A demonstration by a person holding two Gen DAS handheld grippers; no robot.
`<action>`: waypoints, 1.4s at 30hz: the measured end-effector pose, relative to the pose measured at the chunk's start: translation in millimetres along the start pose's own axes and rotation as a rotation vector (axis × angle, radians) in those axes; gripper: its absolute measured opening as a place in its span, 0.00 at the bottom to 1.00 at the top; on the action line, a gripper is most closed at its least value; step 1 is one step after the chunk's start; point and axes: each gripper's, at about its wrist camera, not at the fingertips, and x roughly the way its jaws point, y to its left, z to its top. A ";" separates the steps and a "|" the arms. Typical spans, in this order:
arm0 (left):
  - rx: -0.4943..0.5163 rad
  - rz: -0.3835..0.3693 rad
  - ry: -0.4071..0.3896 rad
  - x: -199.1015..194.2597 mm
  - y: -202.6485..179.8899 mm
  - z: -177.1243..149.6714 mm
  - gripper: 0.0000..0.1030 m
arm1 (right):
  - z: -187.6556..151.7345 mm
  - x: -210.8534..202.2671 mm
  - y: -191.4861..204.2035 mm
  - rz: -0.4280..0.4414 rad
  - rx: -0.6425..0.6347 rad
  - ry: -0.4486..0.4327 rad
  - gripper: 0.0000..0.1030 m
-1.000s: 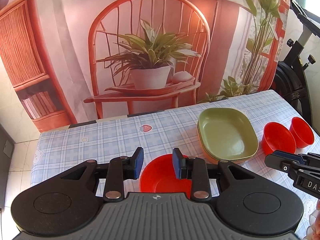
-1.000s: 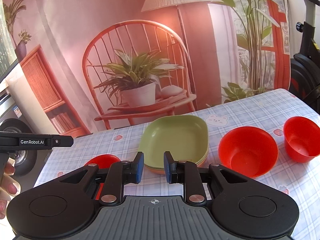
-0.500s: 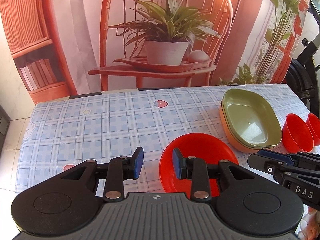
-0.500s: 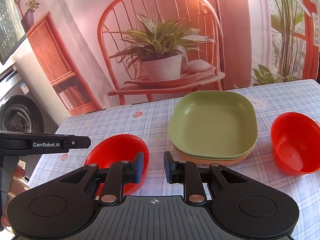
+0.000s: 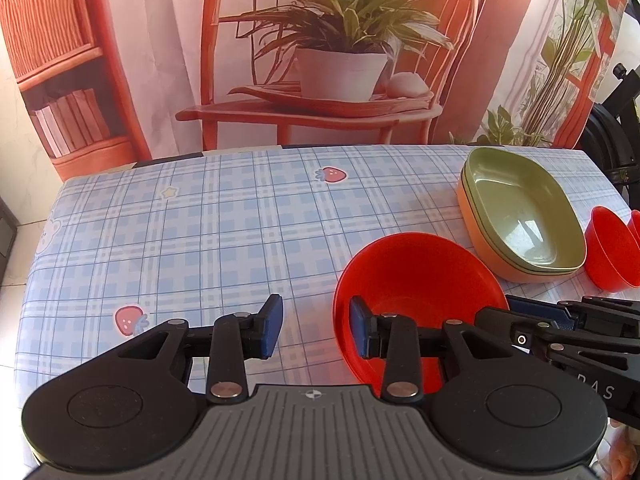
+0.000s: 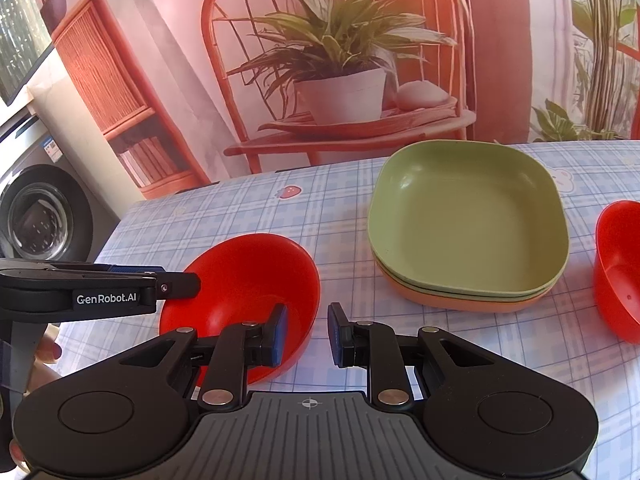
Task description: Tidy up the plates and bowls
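Both grippers open astride red bowl (image 5: 416,276) rim.

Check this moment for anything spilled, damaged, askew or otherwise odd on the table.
Nothing spilled or damaged. One red bowl sits alone, left of the stacked plates, apart from the other red bowls on their right. Both the left gripper and right gripper are open around its rim.

Red bowl (image 5: 416,276), green plates (image 6: 464,216) stacked over an orange one, blue plaid tablecloth (image 5: 200,240).
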 end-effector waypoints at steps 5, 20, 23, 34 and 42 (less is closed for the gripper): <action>-0.017 -0.014 0.002 1.9 -2.0 -5.3 0.37 | -1.8 3.5 -1.0 0.008 0.002 0.013 0.20; -0.079 -0.024 -0.041 -10.9 -8.7 -21.4 0.17 | -4.7 -4.5 -1.6 0.041 0.012 -0.004 0.11; -0.087 -0.031 -0.037 -10.8 -7.9 -22.7 0.17 | -6.3 -5.3 -1.4 0.042 0.012 -0.005 0.11; -0.112 -0.047 -0.056 -20.8 -8.8 -22.1 0.17 | -7.3 -13.2 -2.3 0.047 0.024 -0.014 0.11; -0.082 -0.067 -0.084 -36.5 -35.4 -12.1 0.17 | -2.0 -45.3 -15.6 0.035 0.059 -0.069 0.11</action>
